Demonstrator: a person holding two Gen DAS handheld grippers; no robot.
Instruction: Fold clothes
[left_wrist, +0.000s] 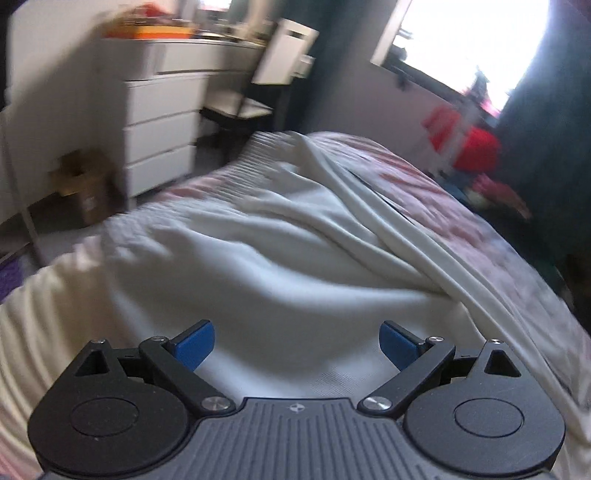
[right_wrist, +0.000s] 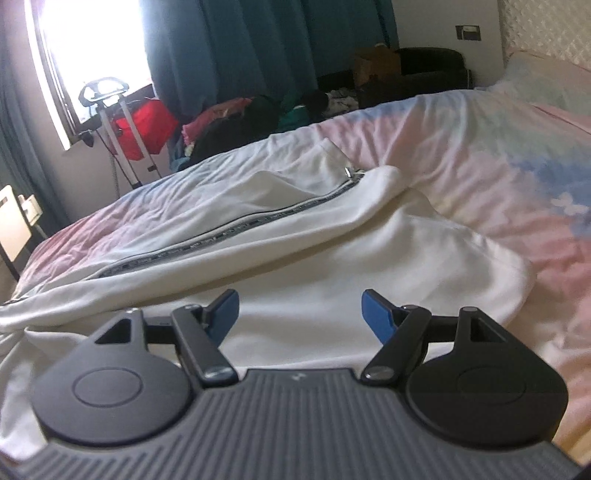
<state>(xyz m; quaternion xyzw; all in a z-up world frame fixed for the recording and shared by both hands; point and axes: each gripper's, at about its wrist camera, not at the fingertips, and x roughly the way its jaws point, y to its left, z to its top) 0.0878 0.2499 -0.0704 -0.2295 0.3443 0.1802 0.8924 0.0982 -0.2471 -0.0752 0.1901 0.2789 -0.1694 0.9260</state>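
A soft white zip-front jacket with a ribbed hem lies rumpled on the bed's pastel quilted cover, its zipper running from 8 to 2 o'clock. Both the left gripper and right gripper hover above the cloth, blue pads wide apart, gripping nothing.

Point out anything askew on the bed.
The white zip jacket lies rumpled on the pastel bedspread, its fabric bunched in deep folds beside the zipper, not flat. Nothing looks damaged.
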